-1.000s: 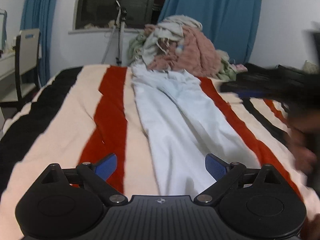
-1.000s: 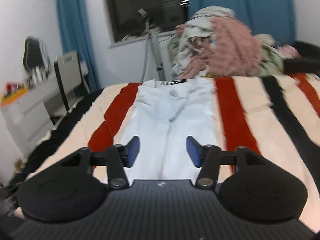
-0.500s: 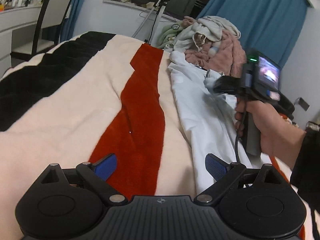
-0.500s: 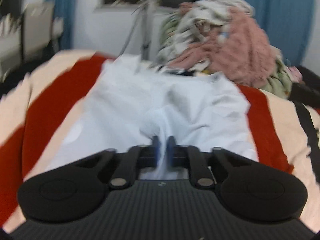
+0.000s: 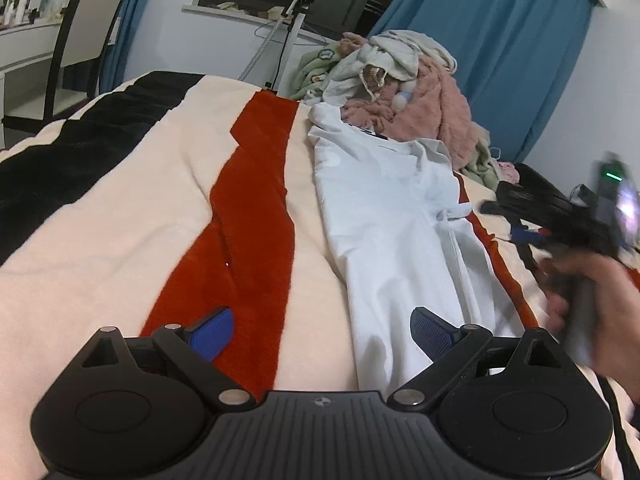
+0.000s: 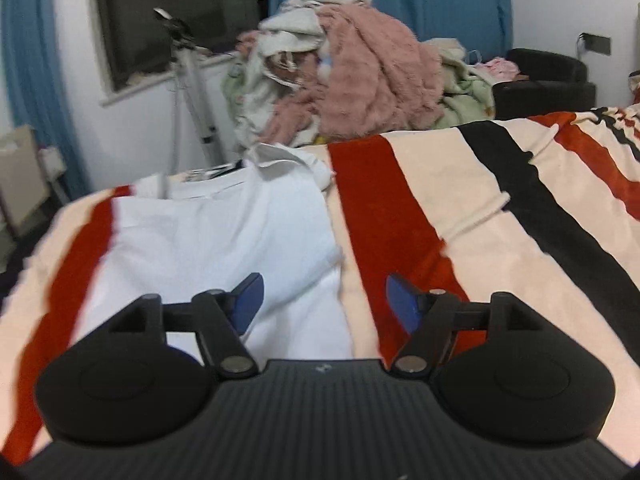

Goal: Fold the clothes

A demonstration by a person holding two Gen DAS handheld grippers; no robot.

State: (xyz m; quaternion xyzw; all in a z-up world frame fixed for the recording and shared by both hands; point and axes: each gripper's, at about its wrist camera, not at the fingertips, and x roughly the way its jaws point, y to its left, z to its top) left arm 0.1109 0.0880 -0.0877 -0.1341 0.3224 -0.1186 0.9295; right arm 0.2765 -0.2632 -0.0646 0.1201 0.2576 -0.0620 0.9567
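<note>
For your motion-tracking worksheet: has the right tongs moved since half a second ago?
Yes. The right tongs, then over the middle of the white garment, now straddles its right edge beside the red stripe, jaws opening, nothing gripped.

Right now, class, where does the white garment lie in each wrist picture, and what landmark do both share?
Left wrist: white garment runs up the right of centre, on the striped blanket.
Right wrist: white garment lies left of centre.
Shared landmark: pink fluffy pile just beyond it.

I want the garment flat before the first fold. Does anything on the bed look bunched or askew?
Yes. The pale white cotton garment lies lengthwise on the red, cream and black striped blanket, but its right edge is puckered into a small ridge midway, and its far end is crumpled against the heap of pink and white laundry.
</note>
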